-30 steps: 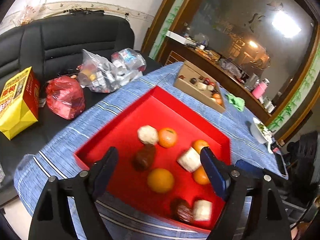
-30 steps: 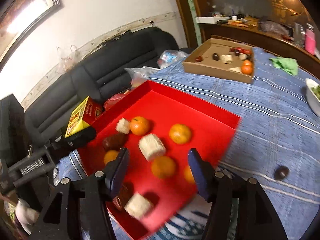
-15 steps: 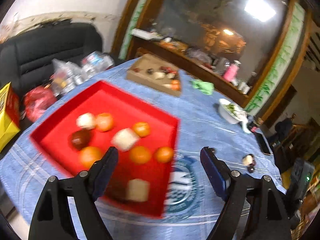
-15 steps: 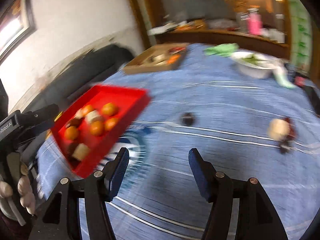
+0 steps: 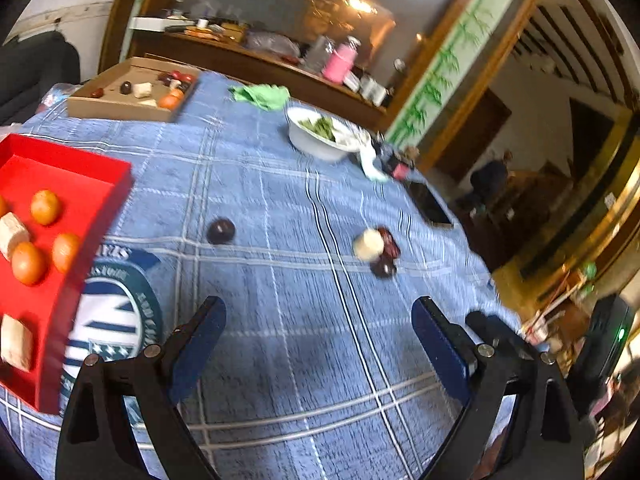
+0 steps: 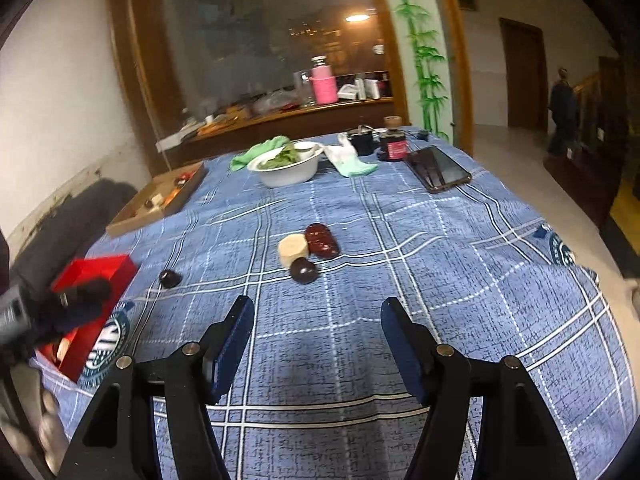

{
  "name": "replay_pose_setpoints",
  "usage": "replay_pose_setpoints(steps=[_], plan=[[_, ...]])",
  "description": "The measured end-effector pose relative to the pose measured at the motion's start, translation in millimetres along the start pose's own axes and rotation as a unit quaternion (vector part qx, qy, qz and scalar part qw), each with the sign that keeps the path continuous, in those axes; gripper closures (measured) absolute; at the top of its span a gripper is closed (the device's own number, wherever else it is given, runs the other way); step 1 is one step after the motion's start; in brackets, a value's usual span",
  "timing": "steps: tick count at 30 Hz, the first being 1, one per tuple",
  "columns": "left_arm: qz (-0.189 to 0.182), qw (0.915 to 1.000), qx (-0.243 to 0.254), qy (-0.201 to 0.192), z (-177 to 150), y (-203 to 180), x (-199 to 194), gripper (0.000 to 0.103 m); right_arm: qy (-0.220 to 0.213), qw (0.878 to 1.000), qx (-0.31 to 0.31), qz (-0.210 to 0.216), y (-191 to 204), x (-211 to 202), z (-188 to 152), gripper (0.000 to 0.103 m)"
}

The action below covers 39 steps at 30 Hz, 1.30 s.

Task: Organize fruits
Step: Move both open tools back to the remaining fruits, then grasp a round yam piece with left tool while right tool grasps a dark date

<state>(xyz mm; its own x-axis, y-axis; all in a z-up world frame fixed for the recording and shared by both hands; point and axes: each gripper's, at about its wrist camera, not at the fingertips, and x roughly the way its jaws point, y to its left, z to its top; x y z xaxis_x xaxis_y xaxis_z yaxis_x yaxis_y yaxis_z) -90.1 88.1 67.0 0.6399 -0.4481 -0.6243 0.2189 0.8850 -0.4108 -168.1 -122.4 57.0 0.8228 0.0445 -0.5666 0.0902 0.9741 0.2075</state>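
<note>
Grippers, left [image 5: 318, 332] and right [image 6: 316, 328], both gape empty; fruits [image 6: 309, 246], perhaps dates, lie ahead.

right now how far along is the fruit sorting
Partly done: several oranges and pale blocks already sit in the red tray. Nothing is in hand; the left tool and right tool are both open and empty. Left on the cloth: a lone dark fruit and a cluster of three pieces.
</note>
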Motion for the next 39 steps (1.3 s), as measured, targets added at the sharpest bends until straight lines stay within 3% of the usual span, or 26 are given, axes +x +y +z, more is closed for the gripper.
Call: replay_pose_setpoints(steps=[10,15,20,24,25,27,30,33,39], plan=[[0.021,0.9997,0.003,-0.014,-9,-3,-12,0.01,0.011,0.999,0.023,0.045,-9,11,-12,0.03],[0.028,0.9996,-0.001,-0.001,-8,2,-8,0.01,0.02,0.998,0.011,0.062,-7,10,-14,0.029],[0.028,0.9996,-0.005,0.007,-8,8,-2,0.01,0.031,0.996,-0.087,0.01,7,9,10,0.029],[0.027,0.9993,0.001,0.025,-13,7,6,0.01,0.057,0.992,-0.105,0.024,7,48,50,0.032],[0.028,0.9992,0.004,0.027,-13,6,6,0.012,0.067,0.992,-0.099,0.026,4,70,60,0.045],[0.025,0.9992,0.015,0.028,-13,5,1,0.022,0.088,0.993,-0.065,0.037,-5,102,71,0.059],[0.04,0.9987,0.024,0.021,-9,8,-7,0.023,0.122,0.989,-0.007,0.082,-17,144,82,0.059],[0.05,0.9983,0.017,0.022,-3,17,-6,0.023,0.127,0.989,-0.004,0.071,-20,164,82,0.059],[0.046,0.9978,0.031,0.036,13,6,22,0.023,0.143,0.986,0.0,0.088,-24,178,75,0.059]])
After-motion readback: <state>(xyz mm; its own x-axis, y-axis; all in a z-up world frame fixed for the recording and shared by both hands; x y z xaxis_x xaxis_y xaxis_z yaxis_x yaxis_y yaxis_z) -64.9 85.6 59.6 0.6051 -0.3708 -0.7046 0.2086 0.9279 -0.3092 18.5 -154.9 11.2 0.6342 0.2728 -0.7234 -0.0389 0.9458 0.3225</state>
